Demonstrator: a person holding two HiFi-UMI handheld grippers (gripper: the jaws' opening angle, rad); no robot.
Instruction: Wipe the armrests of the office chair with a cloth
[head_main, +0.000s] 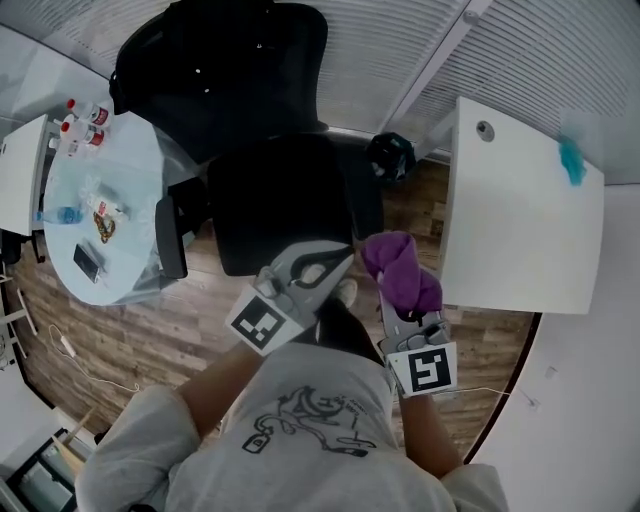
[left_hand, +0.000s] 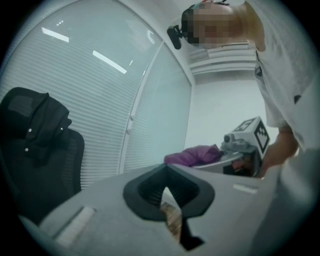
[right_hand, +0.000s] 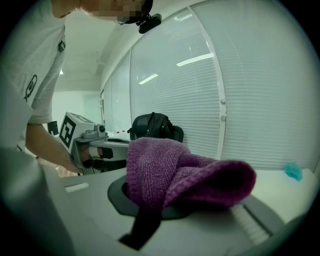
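Observation:
The black office chair (head_main: 275, 190) stands in front of me with a dark jacket (head_main: 215, 70) draped over its backrest. Its left armrest (head_main: 171, 238) shows beside the seat; the right armrest (head_main: 366, 203) is a dark strip at the seat's other side. My right gripper (head_main: 397, 292) is shut on a bunched purple cloth (head_main: 401, 268), held up near my body in front of the seat. The cloth (right_hand: 172, 170) covers the right gripper (right_hand: 150, 202) in the right gripper view. My left gripper (head_main: 335, 262) hangs over the seat's front edge, shut and holding nothing.
A white desk (head_main: 520, 230) stands to the right of the chair with a small teal thing (head_main: 572, 160) on it. At the left is a pale round table (head_main: 120, 170) with bottles and small items. A black round object (head_main: 390, 157) lies on the wooden floor by the window blinds.

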